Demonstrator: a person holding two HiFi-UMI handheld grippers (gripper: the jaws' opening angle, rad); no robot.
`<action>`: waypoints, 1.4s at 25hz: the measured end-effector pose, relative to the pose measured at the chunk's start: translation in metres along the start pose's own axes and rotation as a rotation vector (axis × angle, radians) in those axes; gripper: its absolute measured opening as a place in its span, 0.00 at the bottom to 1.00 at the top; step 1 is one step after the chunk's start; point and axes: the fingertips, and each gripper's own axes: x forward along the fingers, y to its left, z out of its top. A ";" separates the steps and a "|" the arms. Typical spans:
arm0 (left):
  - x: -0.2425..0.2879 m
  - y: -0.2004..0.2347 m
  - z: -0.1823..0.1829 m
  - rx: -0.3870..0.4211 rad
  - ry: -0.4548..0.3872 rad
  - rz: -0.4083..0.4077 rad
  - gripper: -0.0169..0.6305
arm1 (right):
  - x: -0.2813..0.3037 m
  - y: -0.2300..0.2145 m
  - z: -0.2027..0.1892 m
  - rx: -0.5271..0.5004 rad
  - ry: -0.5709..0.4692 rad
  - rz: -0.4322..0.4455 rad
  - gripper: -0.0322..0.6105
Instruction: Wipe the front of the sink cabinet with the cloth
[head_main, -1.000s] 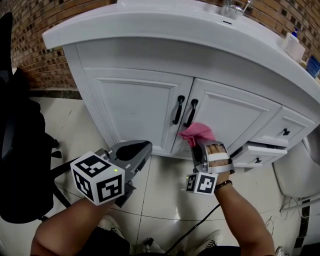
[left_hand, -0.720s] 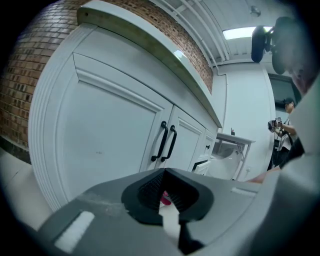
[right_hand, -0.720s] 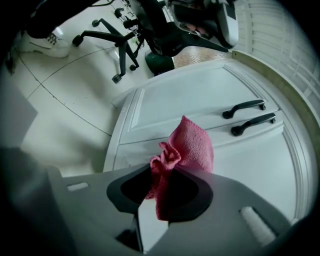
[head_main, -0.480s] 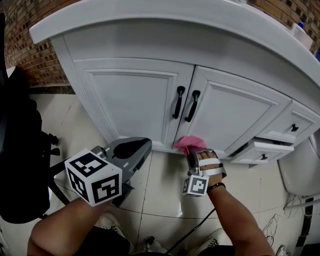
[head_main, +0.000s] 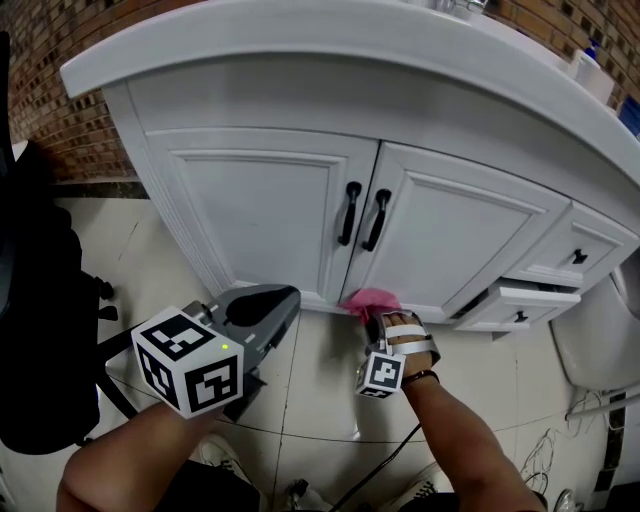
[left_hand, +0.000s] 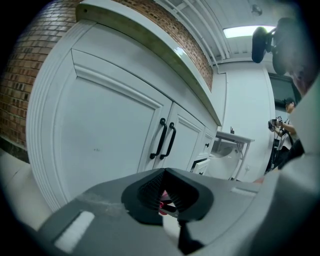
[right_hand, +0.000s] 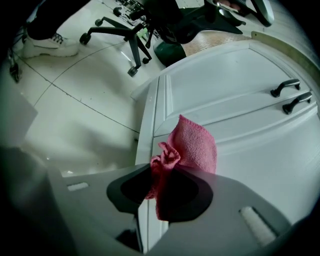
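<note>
at the foot of the right door (head_main: 470, 235), right tongs (head_main: 375, 312) pinching the cloth (head_main: 368, 298) have wiped down, that stroke likely done; left tongs (head_main: 283, 298) pressed together.

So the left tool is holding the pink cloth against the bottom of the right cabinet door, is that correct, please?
Not quite: it is the right tool that holds the pink cloth against the bottom of the right cabinet door, as the right gripper view shows. The left tool holds nothing.
</note>
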 end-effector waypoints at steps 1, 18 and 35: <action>0.001 -0.002 0.000 0.005 -0.002 -0.003 0.04 | -0.003 0.000 0.000 0.007 0.000 0.018 0.21; -0.017 -0.019 0.010 0.012 -0.039 -0.029 0.04 | -0.213 -0.201 0.020 -0.029 -0.119 -0.349 0.21; -0.013 -0.020 0.010 0.018 -0.036 -0.034 0.04 | -0.216 -0.311 -0.018 -0.046 0.020 -0.644 0.21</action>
